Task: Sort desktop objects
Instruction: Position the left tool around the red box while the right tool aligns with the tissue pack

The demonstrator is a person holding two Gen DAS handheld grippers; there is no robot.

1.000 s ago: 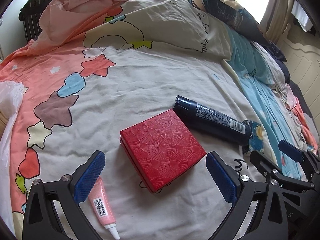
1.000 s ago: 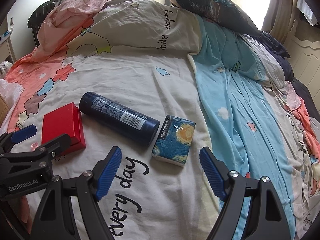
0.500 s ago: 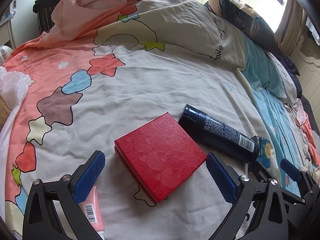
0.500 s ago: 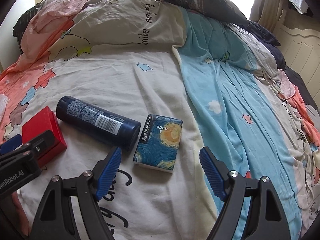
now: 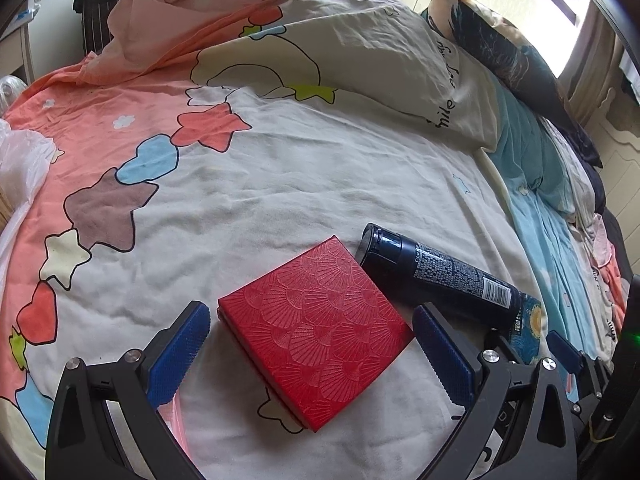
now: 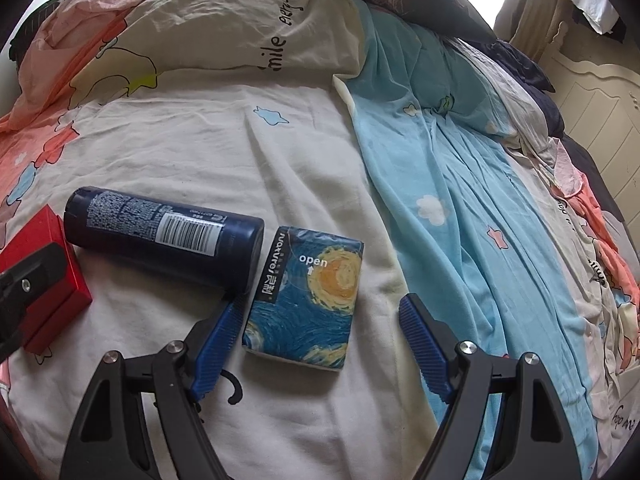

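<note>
A flat red embossed box [image 5: 316, 330] lies on the bedsheet between the open jaws of my left gripper [image 5: 310, 354]; it also shows at the left edge of the right wrist view [image 6: 44, 280]. A dark blue bottle [image 5: 436, 276] lies on its side just right of the box, and shows in the right wrist view [image 6: 164, 236]. A blue starry-night tissue pack [image 6: 306, 296] lies right of the bottle, between the open jaws of my right gripper [image 6: 320, 340]. A pink tube [image 5: 176, 420] is mostly hidden under my left finger.
The objects lie on a rumpled cartoon-print duvet [image 5: 280, 168]. A light blue sheet [image 6: 460, 184] runs along the right. Pillows [image 5: 500, 40] and piled bedding sit at the back. A white plastic bag [image 5: 16, 160] is at the left edge.
Both grippers have moved forward and lower: the left jaws now flank the red box, the right jaws now flank the tissue pack. The pink tube has slid almost out of sight.
</note>
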